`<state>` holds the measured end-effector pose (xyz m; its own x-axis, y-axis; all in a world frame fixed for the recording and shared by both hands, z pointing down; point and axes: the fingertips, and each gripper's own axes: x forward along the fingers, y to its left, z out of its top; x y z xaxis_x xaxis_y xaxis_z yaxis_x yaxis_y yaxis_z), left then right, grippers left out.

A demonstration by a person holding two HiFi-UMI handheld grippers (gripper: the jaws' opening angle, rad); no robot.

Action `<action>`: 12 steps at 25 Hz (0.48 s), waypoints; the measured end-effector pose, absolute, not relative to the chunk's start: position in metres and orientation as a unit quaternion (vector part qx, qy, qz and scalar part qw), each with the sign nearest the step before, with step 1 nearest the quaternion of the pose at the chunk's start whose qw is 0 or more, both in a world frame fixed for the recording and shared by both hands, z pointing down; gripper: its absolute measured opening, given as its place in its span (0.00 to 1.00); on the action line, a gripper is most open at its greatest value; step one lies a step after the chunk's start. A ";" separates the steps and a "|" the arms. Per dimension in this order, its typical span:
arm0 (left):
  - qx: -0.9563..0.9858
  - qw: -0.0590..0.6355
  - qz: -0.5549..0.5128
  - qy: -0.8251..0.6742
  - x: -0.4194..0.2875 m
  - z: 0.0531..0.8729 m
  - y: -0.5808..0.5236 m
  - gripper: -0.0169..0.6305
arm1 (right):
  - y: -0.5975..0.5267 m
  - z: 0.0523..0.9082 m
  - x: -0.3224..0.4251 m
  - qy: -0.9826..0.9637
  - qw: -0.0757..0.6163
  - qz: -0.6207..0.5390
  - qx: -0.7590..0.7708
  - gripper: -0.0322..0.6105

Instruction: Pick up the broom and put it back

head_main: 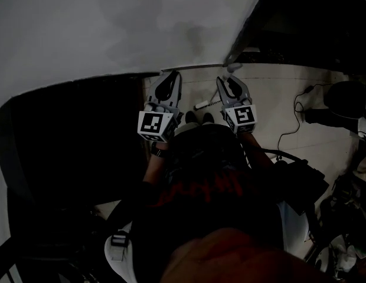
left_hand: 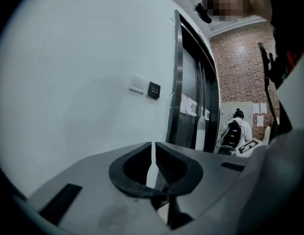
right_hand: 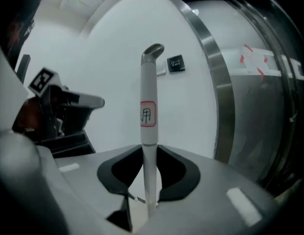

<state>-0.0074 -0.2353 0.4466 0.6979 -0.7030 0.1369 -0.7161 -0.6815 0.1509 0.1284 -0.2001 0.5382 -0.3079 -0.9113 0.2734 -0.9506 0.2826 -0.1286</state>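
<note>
The broom's white handle (right_hand: 148, 106) stands upright between my right gripper's (right_hand: 150, 153) jaws, which are shut on it. A red-edged label wraps the handle above the jaws, and a grey hooked cap (right_hand: 153, 52) tops it, in front of a white wall. In the head view the right gripper (head_main: 226, 81) is held in front of the person's body, with the grey cap (head_main: 233, 67) just beyond it. My left gripper (head_main: 170, 76) is level beside it, apart from the broom. Its jaws (left_hand: 153, 150) are shut, with only a hairline slit and nothing between them.
A white wall (left_hand: 83, 82) with a switch plate (left_hand: 139, 84) and a dark panel (left_hand: 153, 90) is close ahead. A steel-framed lift door (left_hand: 189, 106) stands to its right. Farther off are a brick wall (left_hand: 240, 67) and a person in white (left_hand: 236, 129). A black cable (head_main: 292, 119) lies on the tiled floor.
</note>
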 end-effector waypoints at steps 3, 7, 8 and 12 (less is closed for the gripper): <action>0.911 0.112 0.041 -0.395 -0.006 0.451 -0.230 0.04 | -0.210 0.612 0.125 -0.795 0.123 0.166 0.571 0.19; 0.904 0.122 0.055 -0.407 -0.013 0.463 -0.221 0.04 | -0.231 0.726 0.115 -0.775 0.186 0.249 0.551 0.19; 0.902 0.123 0.061 -0.409 -0.016 0.466 -0.218 0.04 | -0.237 0.751 0.112 -0.769 0.202 0.266 0.546 0.19; 0.890 0.129 0.077 -0.430 -0.040 0.470 -0.207 0.04 | -0.264 0.820 0.097 -0.761 0.273 0.290 0.512 0.19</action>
